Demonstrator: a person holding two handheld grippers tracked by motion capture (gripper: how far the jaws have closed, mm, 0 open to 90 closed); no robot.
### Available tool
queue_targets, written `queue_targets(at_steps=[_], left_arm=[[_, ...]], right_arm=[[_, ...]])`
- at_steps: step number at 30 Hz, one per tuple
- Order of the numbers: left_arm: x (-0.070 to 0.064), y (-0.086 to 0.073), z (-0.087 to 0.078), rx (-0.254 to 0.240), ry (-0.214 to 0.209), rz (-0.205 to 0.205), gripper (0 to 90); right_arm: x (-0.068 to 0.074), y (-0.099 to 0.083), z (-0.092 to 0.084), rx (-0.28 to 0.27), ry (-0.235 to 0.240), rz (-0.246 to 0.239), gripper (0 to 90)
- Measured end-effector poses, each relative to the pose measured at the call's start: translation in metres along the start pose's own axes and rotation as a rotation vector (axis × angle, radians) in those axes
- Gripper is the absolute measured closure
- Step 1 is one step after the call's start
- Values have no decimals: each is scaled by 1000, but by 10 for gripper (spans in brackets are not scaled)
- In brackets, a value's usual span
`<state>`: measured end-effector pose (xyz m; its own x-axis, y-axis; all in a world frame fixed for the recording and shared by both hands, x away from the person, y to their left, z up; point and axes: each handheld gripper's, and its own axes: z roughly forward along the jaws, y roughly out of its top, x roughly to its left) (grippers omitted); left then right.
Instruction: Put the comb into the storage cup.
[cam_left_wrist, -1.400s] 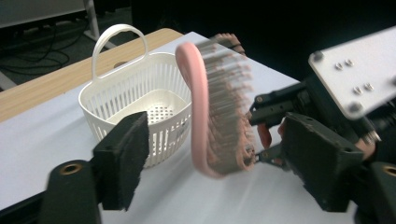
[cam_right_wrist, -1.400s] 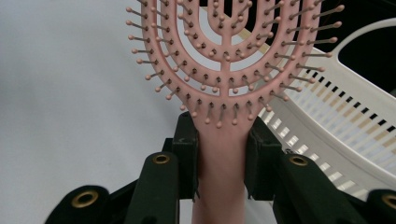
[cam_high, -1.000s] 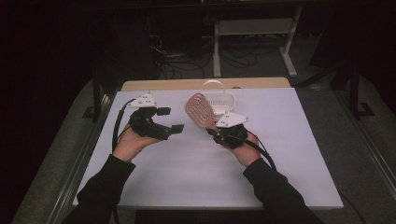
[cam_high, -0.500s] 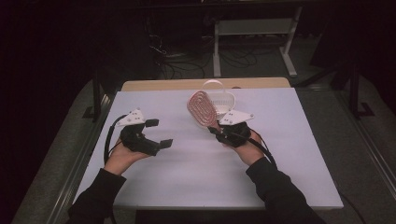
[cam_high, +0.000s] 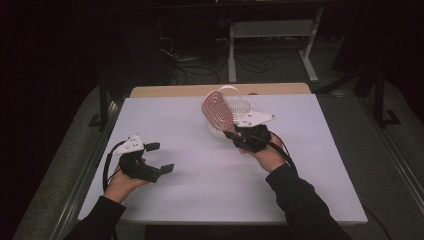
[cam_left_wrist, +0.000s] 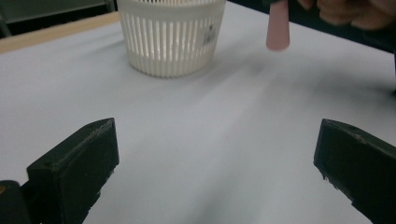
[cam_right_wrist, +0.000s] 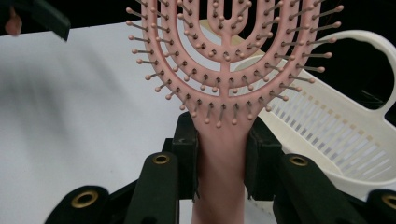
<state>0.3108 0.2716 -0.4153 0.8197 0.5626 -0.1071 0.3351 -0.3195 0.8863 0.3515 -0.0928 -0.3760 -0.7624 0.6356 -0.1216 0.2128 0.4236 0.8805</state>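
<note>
A pink hairbrush (cam_high: 217, 107) stands upright over the white table (cam_high: 200, 200), bristles facing the person. My right gripper (cam_high: 231, 134) is shut on its handle; in the right gripper view the jaws (cam_right_wrist: 222, 158) press both sides of the neck of the hairbrush (cam_right_wrist: 224, 70). Just behind it sits a white slatted basket (cam_high: 241, 106). My left gripper (cam_high: 160, 157) hangs low over the table's left side, open; its jaws have just been opening and nothing is between them. In the left gripper view the gripper (cam_left_wrist: 215, 163) faces the basket (cam_left_wrist: 170, 37) and the brush's handle tip (cam_left_wrist: 279, 28).
A wooden strip (cam_high: 175, 90) runs along the table's far edge. Behind it, on the dark floor, are cables and a metal frame (cam_high: 270, 30). The basket's handle loop (cam_right_wrist: 373, 51) rises to the right of the brush head.
My left hand has drawn away from the brush, moving toward the near left and down close to the table, its jaws spreading wider. The right hand and brush have stayed put.
</note>
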Motion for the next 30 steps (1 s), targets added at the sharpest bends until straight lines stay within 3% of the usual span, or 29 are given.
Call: queue_targets(at_steps=[6,19,30], left_arm=[[-3,-11,3,41,-5,8,0],[-4,-13,7,52,-14,-9,0],[-4,-14,9,61,-22,-13,0]], right_arm=[[-6,12,-1,-3,11,6,685],[-30,33,-4,-33,21,73,685],[-55,57,-6,-62,-4,85,685]])
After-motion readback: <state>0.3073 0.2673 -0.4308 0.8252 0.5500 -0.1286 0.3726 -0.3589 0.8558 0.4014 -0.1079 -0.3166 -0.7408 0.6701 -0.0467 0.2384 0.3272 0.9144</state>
